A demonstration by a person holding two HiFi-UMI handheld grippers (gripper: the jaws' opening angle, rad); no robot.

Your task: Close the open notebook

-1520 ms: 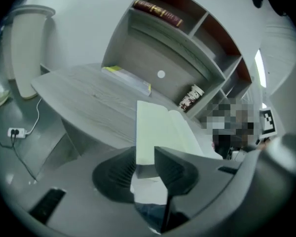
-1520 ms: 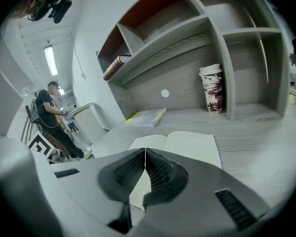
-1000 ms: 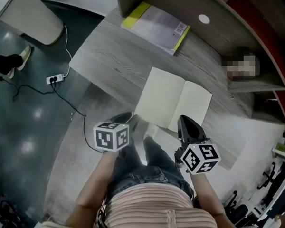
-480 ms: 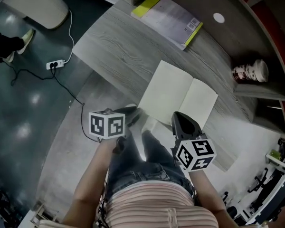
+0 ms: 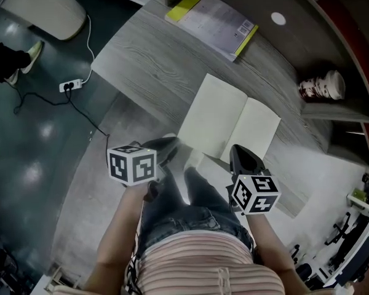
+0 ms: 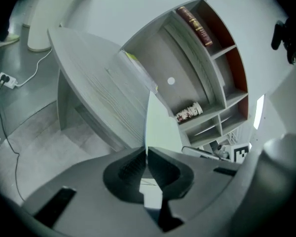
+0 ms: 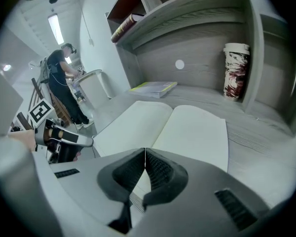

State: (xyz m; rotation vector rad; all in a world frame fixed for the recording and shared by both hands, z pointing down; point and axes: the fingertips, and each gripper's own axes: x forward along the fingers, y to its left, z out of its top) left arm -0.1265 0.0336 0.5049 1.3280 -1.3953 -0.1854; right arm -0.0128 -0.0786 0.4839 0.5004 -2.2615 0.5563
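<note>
We count one open notebook (image 5: 230, 125) flat on the table (image 5: 147, 60), one closed book (image 5: 212, 22), one cup (image 5: 320, 86). Left hand-held gripper (image 6: 147, 154) and right hand-held gripper (image 7: 145, 154): jaws together, empty. The right one hides the notebook's near edge.

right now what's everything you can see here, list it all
desk: 1, grey wood, centre
open notebook: 1, cream pages, flat near the desk's front edge
closed book: 1, grey with yellow edge, back of the desk
cup: 1, red and white pattern, shelf nook at right
power strip: 1, white, floor at left
left hand-held gripper: 1, dark grey, jaws together, off the desk's front edge
right hand-held gripper: 1, dark grey, jaws together, by the notebook's near edge
</note>
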